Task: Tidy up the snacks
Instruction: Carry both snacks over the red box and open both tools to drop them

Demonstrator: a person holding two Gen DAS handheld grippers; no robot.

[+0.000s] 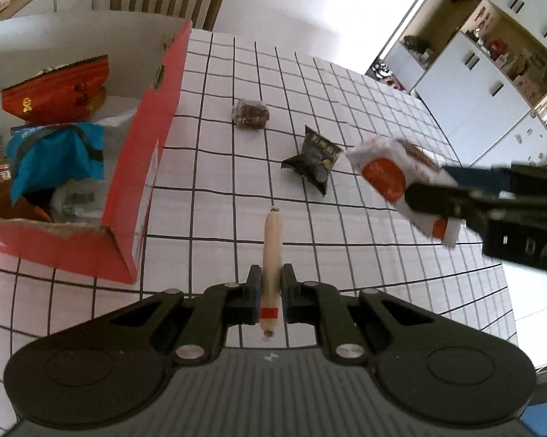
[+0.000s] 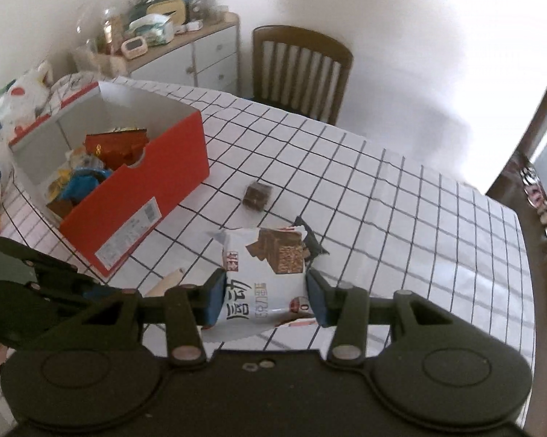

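My left gripper [image 1: 271, 276] is shut on a pale sausage stick [image 1: 272, 251] with a red band, held above the checked tablecloth [image 1: 382, 284]. My right gripper [image 2: 265, 284] is shut on a white wafer packet [image 2: 264, 273]; the packet also shows in the left wrist view [image 1: 393, 174], off the table at right. A red cardboard box [image 1: 142, 167] with several snack bags inside stands at the left; it also shows in the right wrist view [image 2: 157, 196]. A small brown wrapped snack [image 1: 250, 113] and a black snack packet [image 1: 315, 162] lie on the cloth.
A wooden chair [image 2: 302, 69] stands at the table's far side. A dresser [image 2: 186, 51] with clutter is behind the box. White cabinets [image 1: 484, 83] stand at the right. The table edge [image 2: 531, 273] curves along the right.
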